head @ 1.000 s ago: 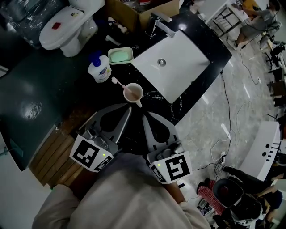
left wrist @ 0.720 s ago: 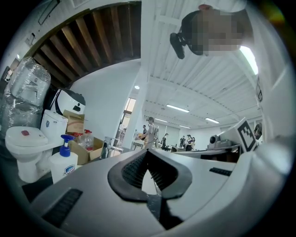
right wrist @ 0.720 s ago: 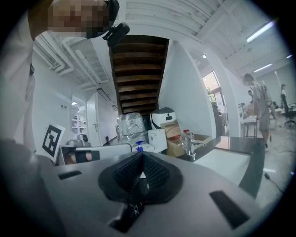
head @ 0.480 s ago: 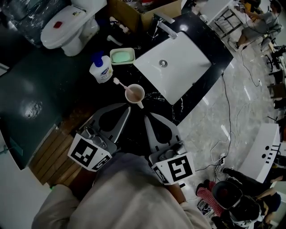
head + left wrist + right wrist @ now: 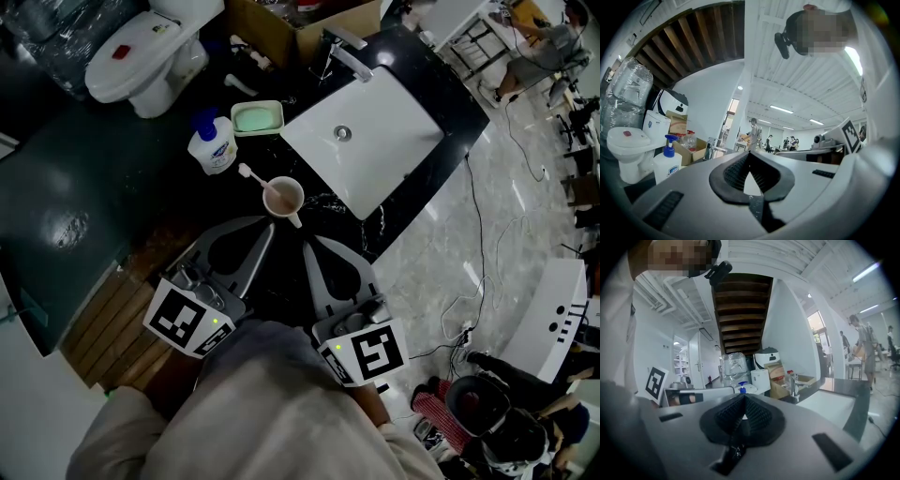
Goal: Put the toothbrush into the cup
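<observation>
A pale cup (image 5: 282, 196) stands on the dark counter (image 5: 169, 187), left of the sink. The toothbrush (image 5: 249, 173) rests in it, its head sticking out to the upper left. My left gripper (image 5: 272, 229) is shut and holds nothing, its tip just short of the cup. Beside it my right gripper (image 5: 305, 245) is also shut and empty, a little below and right of the cup. In the left gripper view the jaws (image 5: 749, 155) meet, with nothing between them. The right gripper view shows the same for my right gripper (image 5: 743, 400).
A soap pump bottle (image 5: 211, 143) and a green soap dish (image 5: 255, 116) stand behind the cup. The white sink (image 5: 366, 136) with its faucet (image 5: 342, 52) lies to the right. A toilet (image 5: 141, 56) and a cardboard box (image 5: 300, 23) are further back.
</observation>
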The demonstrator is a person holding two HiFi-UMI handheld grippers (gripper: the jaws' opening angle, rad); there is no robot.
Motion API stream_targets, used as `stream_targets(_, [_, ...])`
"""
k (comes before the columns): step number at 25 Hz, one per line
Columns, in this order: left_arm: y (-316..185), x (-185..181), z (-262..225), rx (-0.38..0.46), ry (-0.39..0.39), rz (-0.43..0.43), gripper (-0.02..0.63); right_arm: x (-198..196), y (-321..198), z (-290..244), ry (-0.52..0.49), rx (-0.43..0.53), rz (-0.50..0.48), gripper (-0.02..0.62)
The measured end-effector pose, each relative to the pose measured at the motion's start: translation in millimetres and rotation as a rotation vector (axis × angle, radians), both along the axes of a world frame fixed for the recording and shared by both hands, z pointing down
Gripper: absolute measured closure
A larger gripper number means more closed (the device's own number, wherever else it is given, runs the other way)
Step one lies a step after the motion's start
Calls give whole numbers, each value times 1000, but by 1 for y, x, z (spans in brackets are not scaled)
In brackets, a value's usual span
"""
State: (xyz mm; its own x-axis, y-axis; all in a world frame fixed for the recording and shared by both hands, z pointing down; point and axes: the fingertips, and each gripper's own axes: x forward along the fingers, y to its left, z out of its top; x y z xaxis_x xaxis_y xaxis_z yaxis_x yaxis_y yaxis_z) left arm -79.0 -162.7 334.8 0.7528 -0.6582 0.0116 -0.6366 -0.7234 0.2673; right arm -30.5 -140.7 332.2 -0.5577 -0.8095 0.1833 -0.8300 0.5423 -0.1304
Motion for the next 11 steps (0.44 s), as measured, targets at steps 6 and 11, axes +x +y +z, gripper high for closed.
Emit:
stream_targets(6, [-2, -1, 4, -4, -6, -2, 597, 0, -1, 1, 2, -1, 2, 591])
stream_targets(11, [-2, -3, 9, -15, -11, -3, 595, -2, -1, 2, 4, -2, 0, 591])
